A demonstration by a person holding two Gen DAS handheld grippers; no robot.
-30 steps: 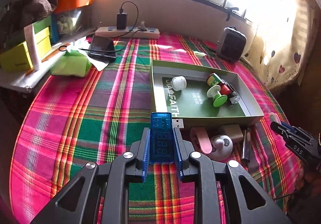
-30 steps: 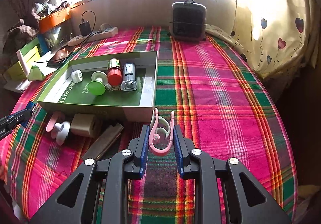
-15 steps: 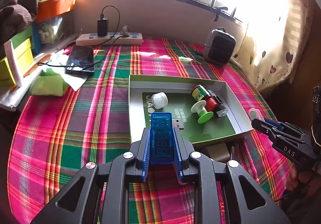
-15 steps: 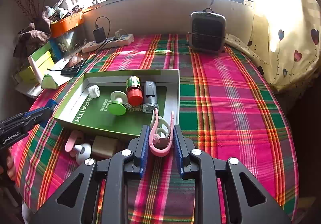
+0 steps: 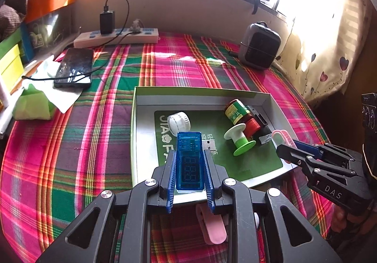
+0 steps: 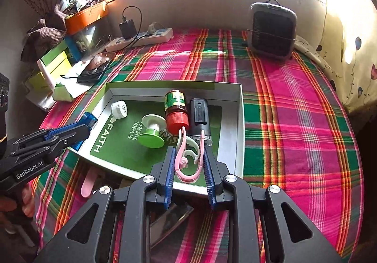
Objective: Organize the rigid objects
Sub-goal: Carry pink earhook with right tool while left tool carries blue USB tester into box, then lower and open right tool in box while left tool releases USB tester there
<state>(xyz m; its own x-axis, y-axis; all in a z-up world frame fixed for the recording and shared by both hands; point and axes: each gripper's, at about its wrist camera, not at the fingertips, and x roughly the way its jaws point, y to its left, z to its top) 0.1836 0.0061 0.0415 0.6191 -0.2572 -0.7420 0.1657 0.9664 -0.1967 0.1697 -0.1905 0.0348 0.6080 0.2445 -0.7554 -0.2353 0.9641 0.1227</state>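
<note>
My left gripper (image 5: 189, 161) is shut on a blue USB meter (image 5: 189, 164) and holds it over the near edge of the green-lined box (image 5: 141, 107). My right gripper (image 6: 188, 156) is shut on a pink and white clip (image 6: 187, 159) over the box's near right part (image 6: 239, 121). The box holds a white cap (image 5: 179, 121), a green spool (image 5: 240, 142), a red-capped bottle (image 5: 240, 114) and a black device (image 6: 199, 116). Each gripper shows in the other view: the right one (image 5: 289, 147), the left one (image 6: 87, 123).
A pink clip (image 5: 213, 227) and a dark flat bar (image 6: 169, 220) lie on the plaid cloth in front of the box. A phone (image 5: 74, 67), a power strip (image 5: 117, 37) and a small heater (image 5: 259, 46) stand further back. Boxes clutter the left side.
Both grippers have moved forward and up, from in front of the box to over its near edge, each still holding its object.
</note>
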